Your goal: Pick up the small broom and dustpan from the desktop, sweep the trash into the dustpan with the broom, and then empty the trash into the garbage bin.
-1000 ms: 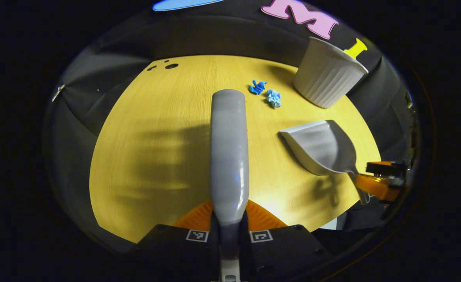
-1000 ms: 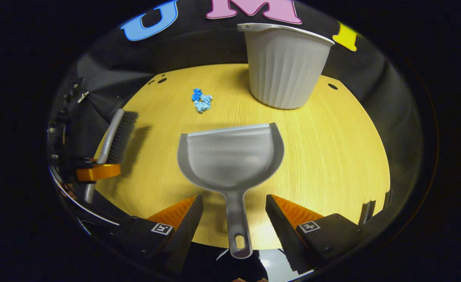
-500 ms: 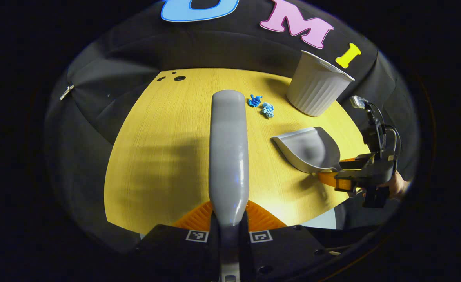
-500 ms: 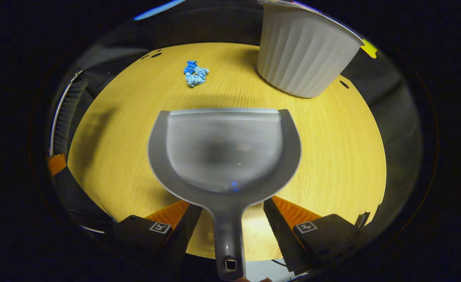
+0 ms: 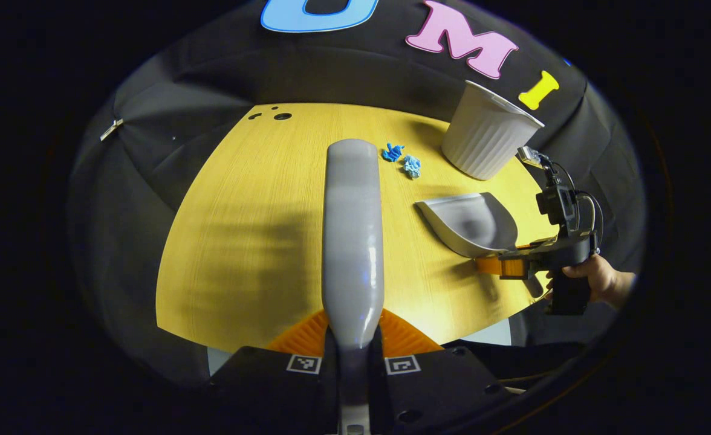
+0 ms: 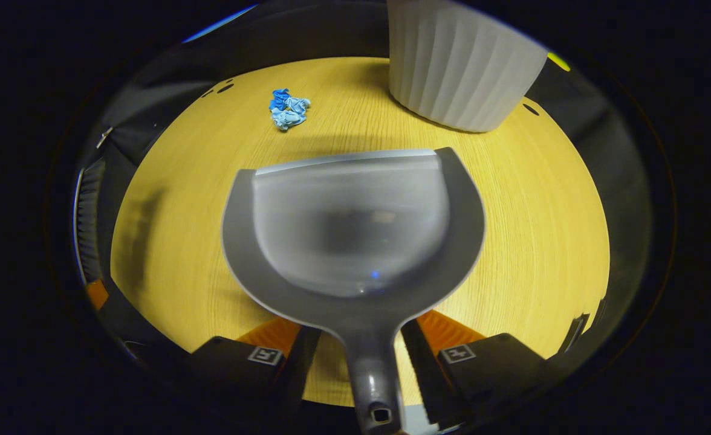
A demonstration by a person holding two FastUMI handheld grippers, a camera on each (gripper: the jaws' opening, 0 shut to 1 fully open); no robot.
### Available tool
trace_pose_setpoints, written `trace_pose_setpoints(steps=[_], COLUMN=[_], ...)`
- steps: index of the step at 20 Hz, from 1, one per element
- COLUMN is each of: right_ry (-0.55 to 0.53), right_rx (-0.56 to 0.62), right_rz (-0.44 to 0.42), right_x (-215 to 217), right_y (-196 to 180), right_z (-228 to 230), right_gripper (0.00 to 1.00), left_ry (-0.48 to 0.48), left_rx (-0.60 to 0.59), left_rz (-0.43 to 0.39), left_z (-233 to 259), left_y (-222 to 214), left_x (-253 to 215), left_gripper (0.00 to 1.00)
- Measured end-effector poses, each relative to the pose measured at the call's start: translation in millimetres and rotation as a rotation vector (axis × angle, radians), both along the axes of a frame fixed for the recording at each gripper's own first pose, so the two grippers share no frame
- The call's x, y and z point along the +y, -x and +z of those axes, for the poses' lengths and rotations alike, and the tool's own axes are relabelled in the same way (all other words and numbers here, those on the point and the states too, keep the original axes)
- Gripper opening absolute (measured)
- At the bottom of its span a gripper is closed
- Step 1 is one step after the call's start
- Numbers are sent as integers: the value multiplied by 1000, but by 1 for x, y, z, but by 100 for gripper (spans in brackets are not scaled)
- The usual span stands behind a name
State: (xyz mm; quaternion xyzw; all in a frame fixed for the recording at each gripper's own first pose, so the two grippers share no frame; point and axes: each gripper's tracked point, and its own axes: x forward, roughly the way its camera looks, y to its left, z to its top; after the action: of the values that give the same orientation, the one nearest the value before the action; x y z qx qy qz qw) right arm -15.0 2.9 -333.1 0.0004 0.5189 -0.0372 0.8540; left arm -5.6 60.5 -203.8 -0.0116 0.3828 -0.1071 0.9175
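Note:
A grey small broom [image 5: 353, 241] runs straight ahead from my left gripper [image 5: 353, 320], which is shut on its handle above the yellow desktop [image 5: 253, 229]. In the right gripper view the grey dustpan [image 6: 349, 223] lies just ahead, mouth toward the bin. My right gripper [image 6: 360, 332] is shut on its handle, both fingers against the neck. The left gripper view shows that dustpan [image 5: 467, 220] at the right, held by the right gripper [image 5: 506, 266] and a hand [image 5: 597, 281]. Crumpled blue paper trash [image 5: 402, 158] [image 6: 287, 109] lies at the far side.
A white ribbed garbage bin [image 5: 485, 142] [image 6: 461, 66] stands at the far right of the desktop, right of the trash. The broom's dark bristles [image 6: 87, 223] show at the far left of the right gripper view. Small holes [image 5: 282, 116] mark the back left.
My right gripper moved forward over the dustpan handle and its fingers closed in on it; the pan has turned slightly. The left gripper drew back a little with the broom.

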Motion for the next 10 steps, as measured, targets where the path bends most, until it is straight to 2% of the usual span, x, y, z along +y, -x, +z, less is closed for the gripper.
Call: trace_pose_setpoints(steps=[2, 5, 6, 10], right_ry=[-1, -7, -7, -7], right_rx=[10, 29, 27, 26], right_rz=[7, 40, 57, 162], right_x=[-1, -1, -2, -5], right_y=[-2, -1, -2, -3], right_z=[0, -1, 0, 1], right_gripper=[55, 31, 37, 35], left_ry=[8, 19, 13, -3], left_rx=[7, 22, 19, 22], left_rz=[13, 34, 40, 36], left_z=[0, -3, -3, 2], left_y=[0, -7, -13, -49], left_x=[-1, -4, -3, -7], left_gripper=[24, 24, 24, 24])
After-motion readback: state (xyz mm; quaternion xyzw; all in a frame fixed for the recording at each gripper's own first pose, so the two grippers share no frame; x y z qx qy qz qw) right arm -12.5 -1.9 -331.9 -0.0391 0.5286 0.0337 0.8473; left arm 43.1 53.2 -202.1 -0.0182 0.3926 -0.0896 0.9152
